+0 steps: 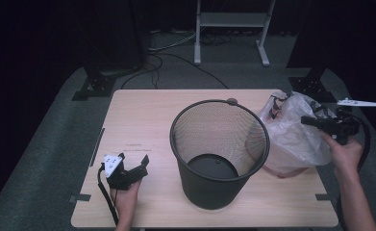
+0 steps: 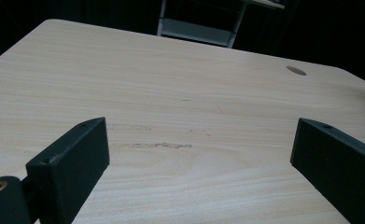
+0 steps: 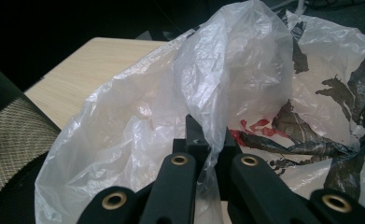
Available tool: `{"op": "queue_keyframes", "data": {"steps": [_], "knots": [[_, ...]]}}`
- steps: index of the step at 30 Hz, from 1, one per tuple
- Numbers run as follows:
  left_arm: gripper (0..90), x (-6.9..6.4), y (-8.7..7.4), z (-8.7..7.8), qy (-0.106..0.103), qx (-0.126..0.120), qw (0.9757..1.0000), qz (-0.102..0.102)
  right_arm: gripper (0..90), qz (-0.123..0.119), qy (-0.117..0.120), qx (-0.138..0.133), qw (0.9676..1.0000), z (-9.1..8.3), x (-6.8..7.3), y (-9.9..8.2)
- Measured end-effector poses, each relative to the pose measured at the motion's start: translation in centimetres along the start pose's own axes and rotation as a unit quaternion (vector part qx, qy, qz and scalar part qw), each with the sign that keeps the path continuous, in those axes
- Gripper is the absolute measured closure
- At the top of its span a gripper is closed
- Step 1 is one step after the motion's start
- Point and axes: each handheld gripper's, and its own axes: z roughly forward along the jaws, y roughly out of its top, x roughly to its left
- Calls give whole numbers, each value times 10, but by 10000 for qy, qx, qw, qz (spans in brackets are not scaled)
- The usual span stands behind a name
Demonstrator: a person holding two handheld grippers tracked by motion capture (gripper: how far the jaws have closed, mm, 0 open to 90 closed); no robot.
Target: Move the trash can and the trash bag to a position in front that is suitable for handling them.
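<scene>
High view: the bag [image 1: 291, 132] is held up at the desk's [image 1: 142, 120] right edge, just right of the bin [image 1: 219, 154] and touching its rim; the bin's open mouth lies to the left of the right claw [image 1: 307, 121], so the coming move is judged to be a carry leftward over the rim; the right claw is much the nearer, the left claw [image 1: 135, 168] being well apart on the bin's other side. Right gripper view: the jaws are seen fully closed, a fold of the bag's [image 3: 227, 84] thin plastic pinched between them. Left gripper view: the jaws are spread wide over bare desk [image 2: 180, 93], nothing held.
</scene>
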Motion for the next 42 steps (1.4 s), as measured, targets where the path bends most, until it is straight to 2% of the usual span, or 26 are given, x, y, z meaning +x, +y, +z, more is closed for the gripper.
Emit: {"op": "queue_keyframes", "data": {"steps": [9, 19, 26, 30, 36, 42], "knots": [[34, 2, 0, 0, 22, 0, 10000, -24, 900, -142, 237, -232, 9993, -23, 11, 33], [34, 3, 1, -2, 35, -46, 10000, -34, 900, -312, 645, -534, 9960, -52, 27, 81], [34, 4, 1, -2, 50, -38, 10000, -26, 900, -388, 1079, -720, 9908, -71, 38, 113], [33, 3, 1, -2, 41, -48, 10000, -26, 900, -437, 1387, -860, 9856, -83, 48, 132], [34, 4, 2, -3, 51, -67, 10000, -23, 900, -726, 1560, -949, 9805, -105, 75, 157], [34, 3, 4, -4, 32, -115, 9999, -9, 900, -968, 1746, -989, 9749, -120, 103, 170]]}}
